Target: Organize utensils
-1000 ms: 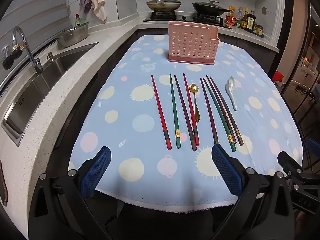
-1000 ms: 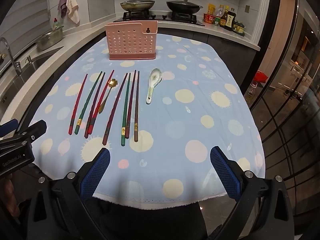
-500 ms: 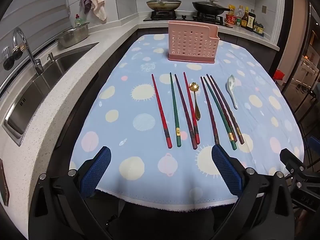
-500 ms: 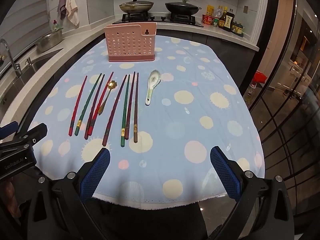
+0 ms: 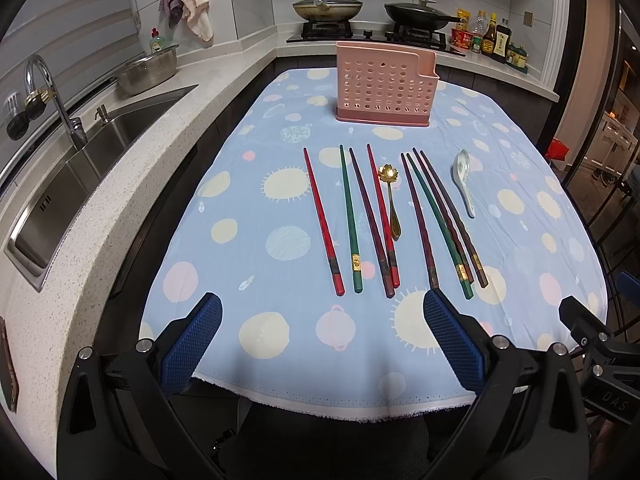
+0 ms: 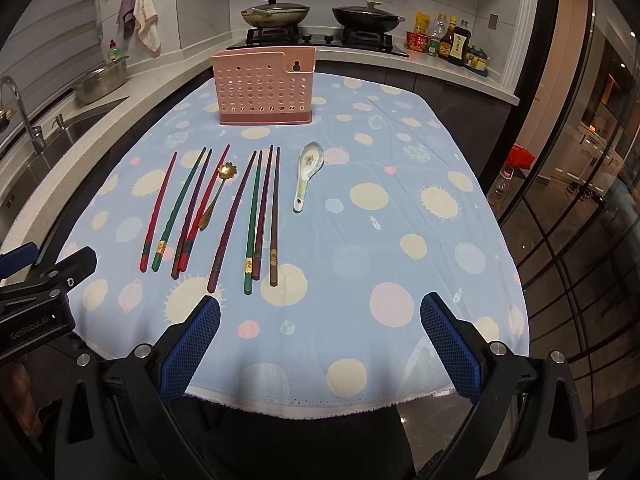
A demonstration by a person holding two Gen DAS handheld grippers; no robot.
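Kitchen, dim warm light. Table had a light blue tablecloth (image 5: 256, 248) printed with pale yellow and pink dots and suns; its white hem showed at the near edge. Landmark: pink perforated utensil holder (image 5: 385, 84), upright at the far end of the cloth. Left of the holder ran a speckled counter with a steel sink (image 5: 76, 168), a faucet (image 5: 52, 100) and a metal colander (image 5: 148, 70). Behind the holder sat a stove with a lidded wok (image 5: 327, 7) and a black pan (image 5: 420, 12); sauce bottles (image 5: 490, 38) stood to the right of the stove. Towels (image 5: 188, 4) hung on the wall to the far left.

Utensils lay flat on the cloth in front of the holder, apart from it, in a loose row with tips pointing toward it. 8 chopsticks (image 5: 352, 220): red, green, purple, red, then purple, green and 2 dark ones, several with gold bands near the thick end. A gold spoon with a flower-shaped bowl (image 5: 390, 200) lay between the 2 groups, its handle touching or overlapping the red stick beside it. A white ceramic spoon (image 6: 306, 174) lay rightmost, separate.

Holder contents: could not tell; nothing stuck out above the rim.

Left gripper (image 5: 322, 340) had its jaws spread wide and was holding nothing, over the near edge of the cloth. Right gripper (image 6: 320, 342) was the same: wide, nothing between the blue pads (image 6: 190, 346).
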